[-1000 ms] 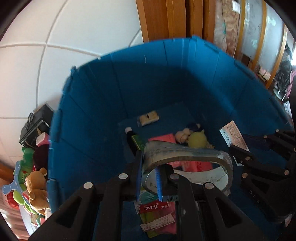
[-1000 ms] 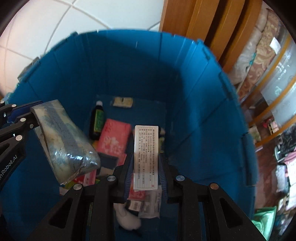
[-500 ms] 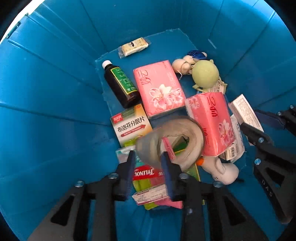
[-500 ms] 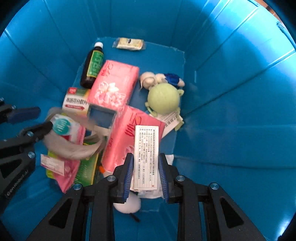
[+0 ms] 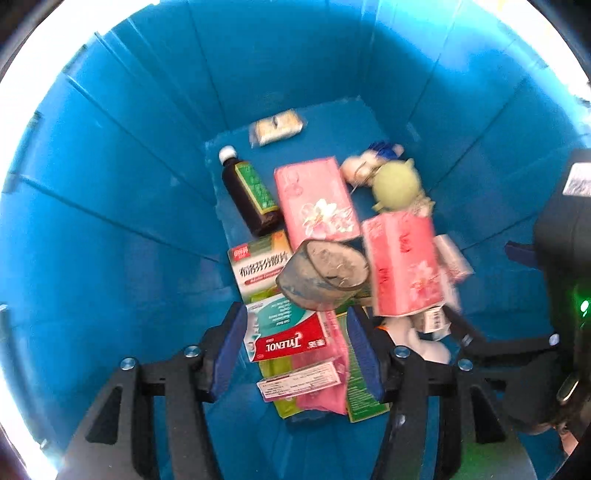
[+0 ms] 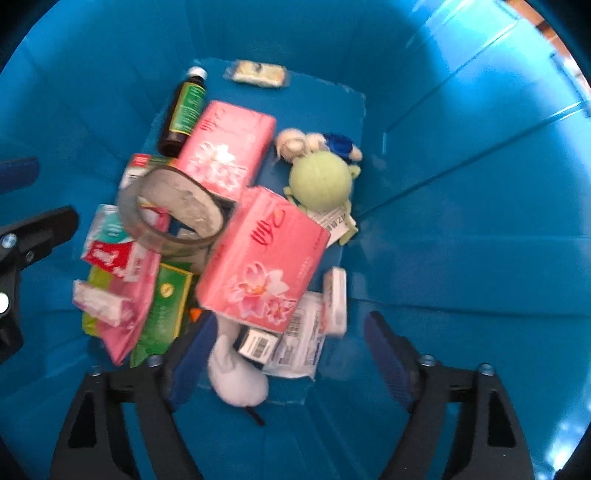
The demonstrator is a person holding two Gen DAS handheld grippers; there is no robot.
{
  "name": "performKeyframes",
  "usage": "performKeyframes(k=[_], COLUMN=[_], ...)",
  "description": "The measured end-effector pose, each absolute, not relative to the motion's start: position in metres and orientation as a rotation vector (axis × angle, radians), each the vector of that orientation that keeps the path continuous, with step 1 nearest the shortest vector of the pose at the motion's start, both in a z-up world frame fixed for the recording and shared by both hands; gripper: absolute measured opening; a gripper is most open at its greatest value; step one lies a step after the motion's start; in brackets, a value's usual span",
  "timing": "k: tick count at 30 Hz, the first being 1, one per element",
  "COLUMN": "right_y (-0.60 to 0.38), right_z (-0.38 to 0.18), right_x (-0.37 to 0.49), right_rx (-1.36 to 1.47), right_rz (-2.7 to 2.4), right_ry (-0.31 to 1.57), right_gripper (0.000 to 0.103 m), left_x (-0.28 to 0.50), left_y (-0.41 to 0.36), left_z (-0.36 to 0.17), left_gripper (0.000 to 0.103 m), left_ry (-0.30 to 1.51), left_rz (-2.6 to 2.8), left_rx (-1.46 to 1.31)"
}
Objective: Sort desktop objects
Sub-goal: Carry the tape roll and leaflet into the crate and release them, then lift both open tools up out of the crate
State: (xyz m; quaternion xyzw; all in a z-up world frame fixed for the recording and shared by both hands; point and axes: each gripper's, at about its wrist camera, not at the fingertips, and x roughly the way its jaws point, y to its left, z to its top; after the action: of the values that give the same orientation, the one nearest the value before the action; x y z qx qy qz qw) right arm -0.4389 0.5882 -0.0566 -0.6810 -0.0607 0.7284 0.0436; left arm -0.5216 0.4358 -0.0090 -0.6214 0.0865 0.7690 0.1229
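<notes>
Almost nothing of the room shows. In the left wrist view, a bright, washed-out white surface [image 5: 22, 85] rings the frame's edges, too overexposed to identify. In the right wrist view, a sliver of brown wood [image 6: 546, 22] appears at the upper right corner.

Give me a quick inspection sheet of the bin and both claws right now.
Surface: blue bin, floor mostly covered.
Job's things: tape roll and small white box lie loose on the pile.
Clutter: brown bottle, two pink tissue packs, green plush, medicine boxes.
Grippers: left claw and right claw both opening, nothing between the pads.
Cables: nothing seen.
Surroundings: only bright glare beyond the bin rim.
</notes>
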Motion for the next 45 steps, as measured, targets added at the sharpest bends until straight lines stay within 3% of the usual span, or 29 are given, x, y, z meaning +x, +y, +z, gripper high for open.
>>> performKeyframes(k=[4,11,14,22,31,45], right_y=[0.581,0.569,0.56,0.533,0.52,0.53], right_z=[-0.019,0.039,0.059,0.098,0.117,0.112], right_x=[-0.421,-0.381,-0.362,-0.314,-0.287,-0.279], right_rx=[-2.011,-1.858,-1.79,-1.582,-1.467,-1.461], right_rz=[2.319,2.501,2.571,2.712,2.763,2.652], right_ry=[-0.202,-0.126,-0.111,-0.098,-0.019,-0.082], right_gripper=[0.102,0.103,0.103,0.103,0.103,0.103], left_x=[-0.498,-0.429,-0.398,-0.334,-0.313,-0.316], left_y=[0.428,0.408,0.393,0.364,0.353,0.364], left_z=[0.03,0.096,0.116,0.137,0.136,0.125], left_gripper=[0.055,0.056,0.063,0.064,0.064,0.064], left_ry=[0.227,0.206,0.151,0.061,-0.001,-0.02], left_rz=[2.293,2.49,2.582,2.816,2.807,2.708], left_rx=[-1.68,-1.312,-1.144,-0.809,-0.837,-1.0])
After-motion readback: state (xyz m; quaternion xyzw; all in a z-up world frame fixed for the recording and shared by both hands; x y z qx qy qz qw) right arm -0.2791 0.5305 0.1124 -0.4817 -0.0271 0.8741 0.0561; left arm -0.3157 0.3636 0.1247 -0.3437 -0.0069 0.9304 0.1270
